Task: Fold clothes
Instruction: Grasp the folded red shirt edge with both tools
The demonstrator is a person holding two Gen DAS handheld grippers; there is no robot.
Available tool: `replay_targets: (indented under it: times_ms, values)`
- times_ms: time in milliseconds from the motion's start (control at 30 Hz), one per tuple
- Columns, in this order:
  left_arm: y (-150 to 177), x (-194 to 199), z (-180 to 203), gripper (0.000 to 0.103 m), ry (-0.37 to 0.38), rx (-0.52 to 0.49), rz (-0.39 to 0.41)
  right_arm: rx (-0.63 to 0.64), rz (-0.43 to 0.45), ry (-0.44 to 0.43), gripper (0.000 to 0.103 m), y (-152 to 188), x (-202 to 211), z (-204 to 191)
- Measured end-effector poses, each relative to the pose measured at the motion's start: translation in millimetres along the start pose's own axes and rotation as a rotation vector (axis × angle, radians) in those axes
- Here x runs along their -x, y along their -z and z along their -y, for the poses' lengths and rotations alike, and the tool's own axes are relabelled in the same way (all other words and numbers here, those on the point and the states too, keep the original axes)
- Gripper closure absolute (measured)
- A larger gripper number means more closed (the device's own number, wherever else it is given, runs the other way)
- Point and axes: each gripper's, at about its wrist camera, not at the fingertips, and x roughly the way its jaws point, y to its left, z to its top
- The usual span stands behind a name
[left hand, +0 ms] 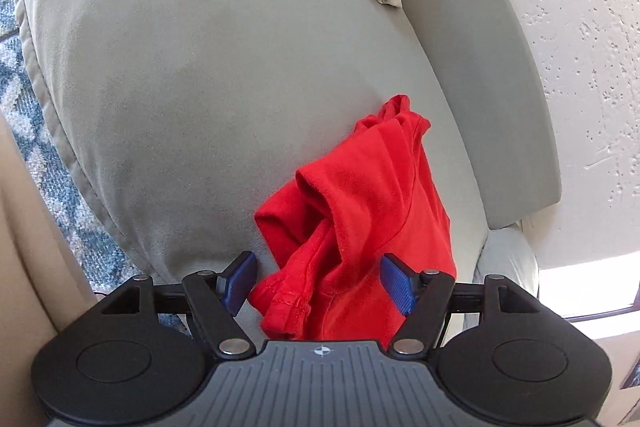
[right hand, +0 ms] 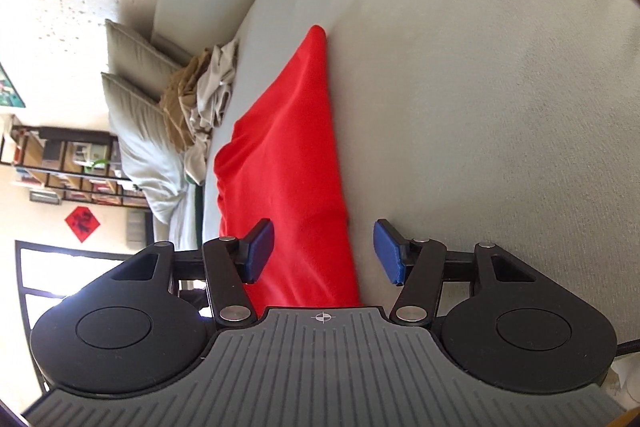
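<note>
Grippers are both gaping wide: left gripper and right gripper are each straddling the crumpled red shirt lying on the grey sofa.

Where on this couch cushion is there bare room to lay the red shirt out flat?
The wide gray seat cushion is bare between the red shirt and the piped front edge by the blue patterned rug. It is crowded at the far end, where beige and gray clothes pile against the pillows.

One red garment; one heap of beige clothes at ten o'clock; two pillows; two grippers, jaws apart.
</note>
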Motion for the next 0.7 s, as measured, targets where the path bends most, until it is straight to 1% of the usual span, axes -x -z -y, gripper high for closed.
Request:
replay_targets:
  times_ms: [67,100,200,233,433,567,667,700]
  values:
    - [-0.5,1.4,-0.4,0.039,0.073,0.012,-0.026,-0.005,0.000,-0.007,0.046,-1.5,0.2,1.5]
    - [0.0,0.5,1.3,0.039,0.090,0.006,-0.041,-0.008,0.001,-0.010,0.046,-2.0,0.4,2.4]
    - [-0.4,-9.5,5.4,0.039,0.077,-0.021,-0.090,-0.020,0.007,-0.022,0.048,-3.8,-0.5,5.2]
    - [-0.7,-12.1,5.9,0.039,0.084,-0.021,-0.098,-0.022,0.010,-0.025,0.048,-4.5,-1.0,5.5]
    - [-10.2,-21.6,19.9,0.040,0.164,-0.052,-0.139,-0.009,0.030,-0.044,0.049,-14.4,-7.5,6.3]
    - [-11.9,-30.4,33.0,0.040,0.131,-0.124,-0.165,0.005,0.022,-0.052,0.050,-29.5,-24.0,3.9]
    - [-12.0,-39.9,38.3,0.040,0.116,-0.155,-0.173,0.039,0.001,-0.055,0.051,-39.5,-40.7,-3.6]
    - [-12.6,-41.1,38.2,0.040,0.118,-0.151,-0.177,0.052,-0.006,-0.058,0.051,-42.7,-47.2,-6.1]
